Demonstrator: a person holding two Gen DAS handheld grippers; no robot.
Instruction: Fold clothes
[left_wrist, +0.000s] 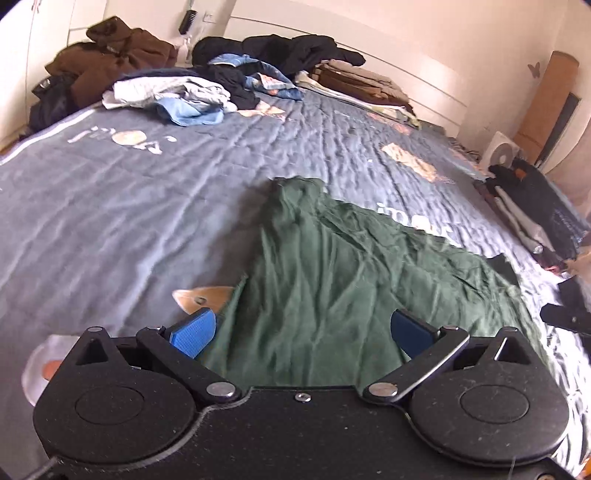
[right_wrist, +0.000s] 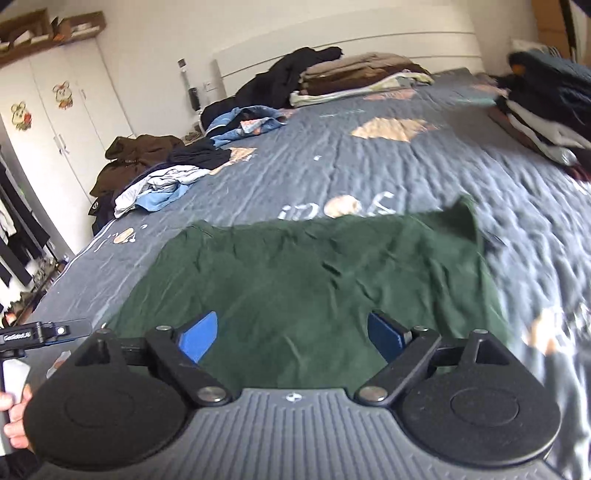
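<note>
A dark green garment (left_wrist: 332, 273) lies spread and wrinkled on the grey-blue bedspread (left_wrist: 129, 206). My left gripper (left_wrist: 301, 330) hovers over its near left edge, open, with nothing between the blue pads (left_wrist: 194, 334). In the right wrist view the same green garment (right_wrist: 314, 280) stretches across the bed, one corner (right_wrist: 467, 218) turned up at the far right. My right gripper (right_wrist: 291, 338) is open above the garment's near edge, with only cloth showing between its fingers. The other gripper's body (right_wrist: 44, 332) and a hand (right_wrist: 16, 413) show at the left edge.
Unfolded clothes (left_wrist: 192, 92) are heaped at the far left of the bed, with a brown garment (left_wrist: 114, 51) behind. A folded stack (left_wrist: 362, 85) sits by the headboard and another folded stack (right_wrist: 546, 110) along the right side. A wardrobe (right_wrist: 66, 110) stands left.
</note>
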